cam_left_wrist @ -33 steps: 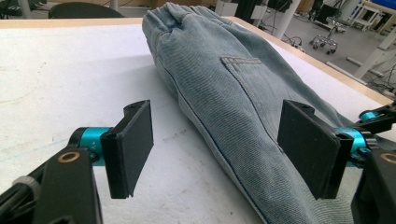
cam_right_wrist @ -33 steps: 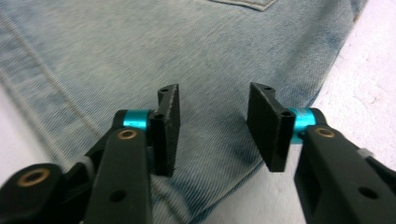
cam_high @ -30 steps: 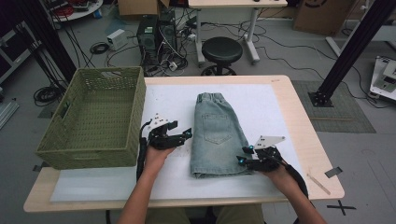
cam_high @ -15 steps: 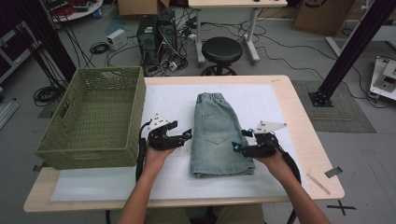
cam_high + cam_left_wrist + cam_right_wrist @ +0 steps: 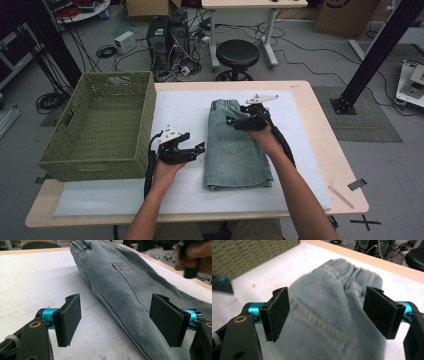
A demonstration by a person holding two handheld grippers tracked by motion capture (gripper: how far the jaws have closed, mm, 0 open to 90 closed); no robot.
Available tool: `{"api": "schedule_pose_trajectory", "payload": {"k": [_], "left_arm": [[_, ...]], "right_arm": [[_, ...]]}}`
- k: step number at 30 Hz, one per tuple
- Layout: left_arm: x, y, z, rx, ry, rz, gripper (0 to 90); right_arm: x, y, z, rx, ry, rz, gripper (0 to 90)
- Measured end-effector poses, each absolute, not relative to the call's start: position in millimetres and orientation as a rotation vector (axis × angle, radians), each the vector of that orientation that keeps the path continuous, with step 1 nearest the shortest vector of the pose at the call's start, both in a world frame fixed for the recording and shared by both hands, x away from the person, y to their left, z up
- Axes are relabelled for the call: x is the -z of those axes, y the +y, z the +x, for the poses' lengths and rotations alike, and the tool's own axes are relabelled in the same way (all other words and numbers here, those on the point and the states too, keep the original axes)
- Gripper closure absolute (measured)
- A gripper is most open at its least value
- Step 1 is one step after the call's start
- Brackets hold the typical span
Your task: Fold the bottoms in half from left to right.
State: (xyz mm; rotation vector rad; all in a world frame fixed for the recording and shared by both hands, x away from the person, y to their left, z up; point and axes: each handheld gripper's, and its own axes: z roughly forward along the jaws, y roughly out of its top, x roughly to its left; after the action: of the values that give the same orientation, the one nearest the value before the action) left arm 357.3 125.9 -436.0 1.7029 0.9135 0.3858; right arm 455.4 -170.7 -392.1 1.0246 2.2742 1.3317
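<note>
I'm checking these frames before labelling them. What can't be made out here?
- Basket floor near the front wall: high view, hidden by that wall.
- Shorts underside and any front details: all views, they lie face down on the white mat.
- Waistband detail: right gripper view, blurred.
- Right gripper height above the shorts: cannot tell whether it touches; its jaws stand open.
- Left gripper: open beside the shorts; the person's body is cut off by the bottom edge of the high view.

My left gripper (image 5: pixel 194 149) and right gripper (image 5: pixel 234 121) are black, each topped by a grey three-cornered plate, black cable trailing along the forearm. Up close I see flat black square pads (image 5: pixel 71 317), turquoise metal collars, a brass-ringed screw hole in each arm. Forearms bare, no sleeves.
</note>
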Motion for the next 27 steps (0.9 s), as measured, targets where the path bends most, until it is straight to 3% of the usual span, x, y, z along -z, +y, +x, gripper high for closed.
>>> {"api": "schedule_pose_trajectory", "payload": {"k": [10, 27], "left_arm": [[440, 130, 353, -0.393, 0.917, 1.706, 25.5], [442, 128, 354, -0.387, 0.926, 1.721, 25.5]], "right_arm": [[411, -147, 487, -1.270, 2.323, 1.156, 24.5], [439, -122, 483, -0.964, 2.330, 1.015, 26.1]]}}
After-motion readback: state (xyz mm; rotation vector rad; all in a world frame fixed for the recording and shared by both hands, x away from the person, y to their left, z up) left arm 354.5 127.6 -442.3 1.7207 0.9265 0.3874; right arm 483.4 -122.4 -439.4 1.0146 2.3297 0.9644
